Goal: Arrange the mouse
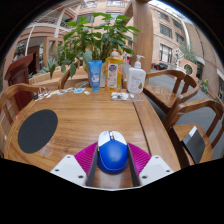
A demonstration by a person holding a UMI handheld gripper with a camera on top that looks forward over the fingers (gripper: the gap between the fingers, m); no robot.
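A blue and white mouse [112, 152] sits between my gripper's [112, 158] two fingers, and the magenta pads [87, 156] press against both of its sides. It is held just over the near part of the wooden table [90, 115]. A round black mouse pad [38, 130] lies on the table, ahead and to the left of the fingers.
At the table's far edge stand a blue cup [95, 72], a yellow bottle [114, 72] and a white pump bottle [136, 76], with a leafy plant [100, 35] behind them. Wooden chairs [190, 120] stand at both sides. Small items [122, 96] lie near the bottles.
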